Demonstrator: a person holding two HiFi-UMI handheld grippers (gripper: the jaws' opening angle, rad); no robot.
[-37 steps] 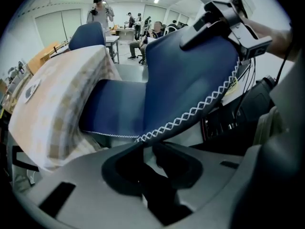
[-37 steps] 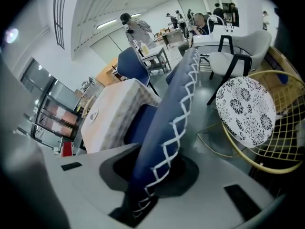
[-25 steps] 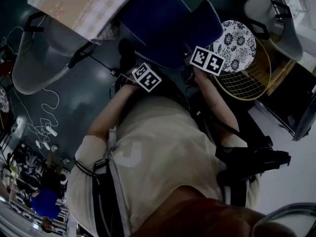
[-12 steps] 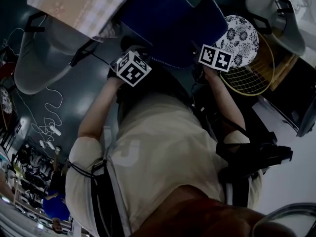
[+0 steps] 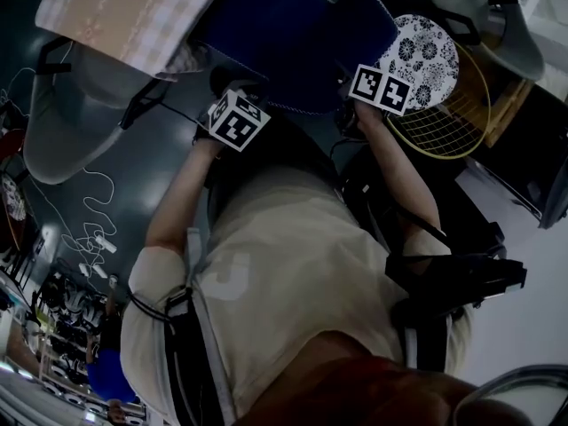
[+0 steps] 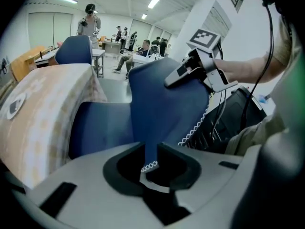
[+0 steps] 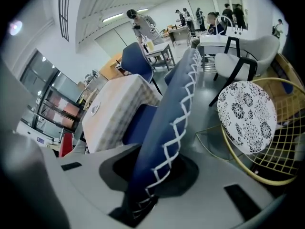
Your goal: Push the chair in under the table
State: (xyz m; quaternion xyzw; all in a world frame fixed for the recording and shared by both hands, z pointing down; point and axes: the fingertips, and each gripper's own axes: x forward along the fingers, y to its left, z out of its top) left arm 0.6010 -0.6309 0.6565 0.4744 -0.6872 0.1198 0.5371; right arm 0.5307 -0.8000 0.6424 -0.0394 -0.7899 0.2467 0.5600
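Observation:
The blue chair (image 5: 293,43) stands with its seat (image 6: 100,128) partly under the table with a checked cloth (image 5: 133,16). My left gripper (image 6: 151,154) is at the left side of the backrest (image 6: 167,109). Its jaws have just been opening, and the backrest's stitched edge lies between them. My right gripper (image 7: 152,171) is on the backrest's right side (image 7: 176,109). Its jaws have just been closing, and the padded edge fills the gap between them. The right gripper (image 6: 174,80) also shows in the left gripper view, clamped on the backrest's top corner.
A gold wire chair with a floral cushion (image 5: 426,60) stands close on the right. White chairs sit at the left (image 5: 62,114) and the far right (image 5: 497,16). Cables (image 5: 89,229) lie on the dark floor. People stand at tables far back (image 6: 124,37).
My left gripper has moved up and leftward onto the backrest's left edge, and its marker cube has turned. The right gripper has stayed on the backrest's right edge.

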